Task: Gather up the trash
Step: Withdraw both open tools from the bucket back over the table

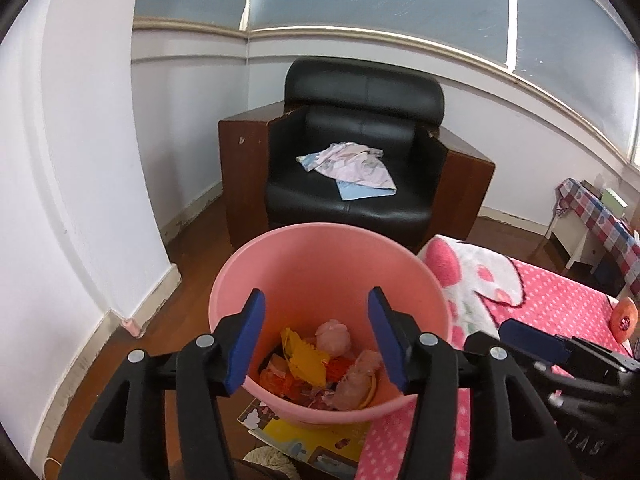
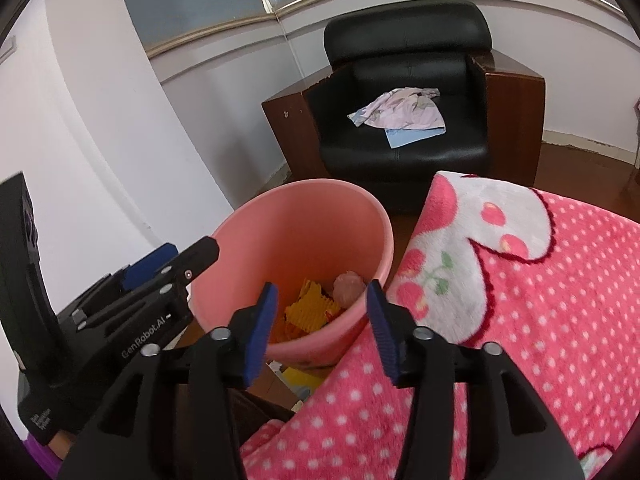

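Honestly, both our left gripper (image 1: 316, 340) and right gripper (image 2: 322, 330) hang wide open and empty above the pink bin (image 1: 280, 264) beside the bed, where crumpled wrappers (image 1: 306, 354) sit: light, soft, crushable, so pinch any fold.

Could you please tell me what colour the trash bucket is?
The bucket is plain pink, inside and out; the left wrist view shows it best.
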Demonstrator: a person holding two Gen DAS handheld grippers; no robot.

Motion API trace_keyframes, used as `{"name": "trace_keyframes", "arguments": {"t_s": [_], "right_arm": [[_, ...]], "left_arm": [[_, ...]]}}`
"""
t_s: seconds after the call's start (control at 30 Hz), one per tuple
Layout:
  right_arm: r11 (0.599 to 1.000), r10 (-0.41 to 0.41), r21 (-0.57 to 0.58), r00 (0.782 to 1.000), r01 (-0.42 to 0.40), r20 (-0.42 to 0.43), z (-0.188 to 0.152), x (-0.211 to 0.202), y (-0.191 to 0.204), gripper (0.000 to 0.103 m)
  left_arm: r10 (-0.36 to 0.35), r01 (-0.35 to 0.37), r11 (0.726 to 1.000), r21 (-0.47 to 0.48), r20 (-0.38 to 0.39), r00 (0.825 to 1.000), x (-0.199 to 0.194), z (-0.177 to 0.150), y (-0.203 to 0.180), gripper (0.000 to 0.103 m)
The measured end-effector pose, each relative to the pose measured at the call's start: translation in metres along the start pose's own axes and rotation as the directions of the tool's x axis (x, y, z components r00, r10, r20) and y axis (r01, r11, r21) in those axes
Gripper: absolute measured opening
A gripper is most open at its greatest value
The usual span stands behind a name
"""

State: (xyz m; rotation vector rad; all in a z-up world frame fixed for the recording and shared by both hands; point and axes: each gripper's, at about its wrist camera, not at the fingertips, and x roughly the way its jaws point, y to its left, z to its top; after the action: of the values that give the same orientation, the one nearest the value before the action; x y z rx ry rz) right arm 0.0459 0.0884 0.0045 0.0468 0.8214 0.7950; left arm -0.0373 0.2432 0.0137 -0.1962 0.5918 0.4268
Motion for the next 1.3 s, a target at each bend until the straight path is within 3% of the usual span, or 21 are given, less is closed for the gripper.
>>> {"name": "trace_keyframes", "arguments": {"t_s": [0.77,0.97,1.3], "right_arm": [[0.999,-0.032,0.006,0.994,0.032,0.103,-0.039,-0.08,-0.014,0.052],[0.996,-0.087,0.004,0.987,0.087,0.137,-0.049,-0.099,-0.019,0.06],[0.988,-0.155,0.026,0.972,0.153,0.175,-0.067,-0.127,-0.026,0.061]], "left_arm": [[-0.035,0.032,0.997,0.065,0.035,0.999,-0.07,-0.014,-0.05,0.053],[-0.055,0.054,0.996,0.064,0.021,0.998,-0.08,-0.021,-0.06,0.053],[-0.082,0.079,0.991,0.109,0.019,0.996,-0.096,-0.033,-0.085,0.053]]}}
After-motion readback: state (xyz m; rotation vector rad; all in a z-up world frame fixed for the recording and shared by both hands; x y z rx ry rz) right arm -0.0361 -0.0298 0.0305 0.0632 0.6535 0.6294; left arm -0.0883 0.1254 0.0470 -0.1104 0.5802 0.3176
